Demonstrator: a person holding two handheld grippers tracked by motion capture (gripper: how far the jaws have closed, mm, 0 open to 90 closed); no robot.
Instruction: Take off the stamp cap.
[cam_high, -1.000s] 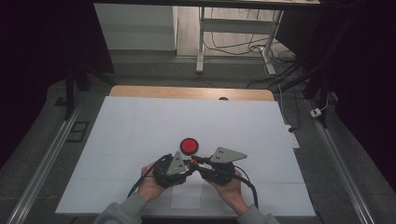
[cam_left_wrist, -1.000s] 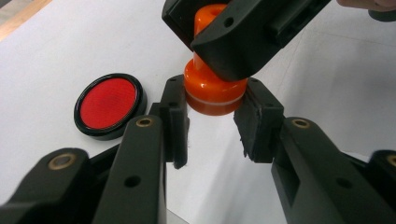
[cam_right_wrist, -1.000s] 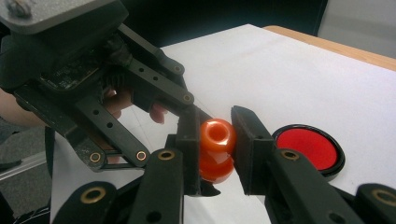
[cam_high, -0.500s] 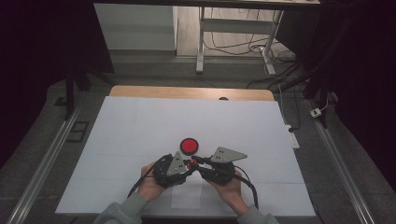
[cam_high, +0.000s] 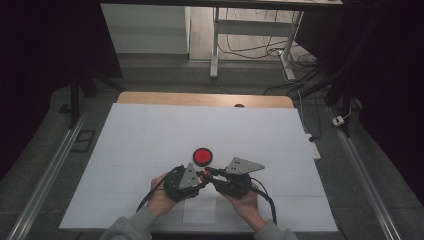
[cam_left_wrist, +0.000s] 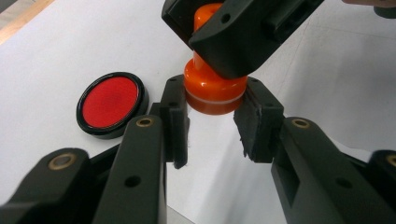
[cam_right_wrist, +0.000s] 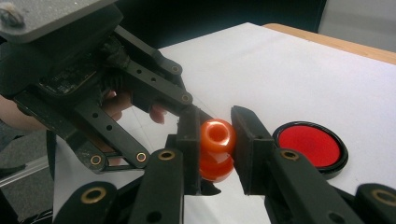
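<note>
A small orange stamp (cam_left_wrist: 212, 86) with a knob handle is held just above the white table between both grippers. My left gripper (cam_left_wrist: 215, 95) is shut on its wide base, pads pressing on both sides. My right gripper (cam_right_wrist: 215, 125) is shut on the rounded knob (cam_right_wrist: 217, 134) on top. In the high view the two grippers (cam_high: 196, 179) (cam_high: 211, 173) meet tip to tip near the table's front middle, the stamp (cam_high: 202, 174) between them. A round red ink pad (cam_high: 202, 156) in a black case lies just beyond them.
A white sheet (cam_high: 150, 135) covers the table, with a wooden edge (cam_high: 200, 99) at the far side. Metal rails (cam_high: 50, 170) run along both sides. A desk frame and cables (cam_high: 260, 45) stand on the floor beyond.
</note>
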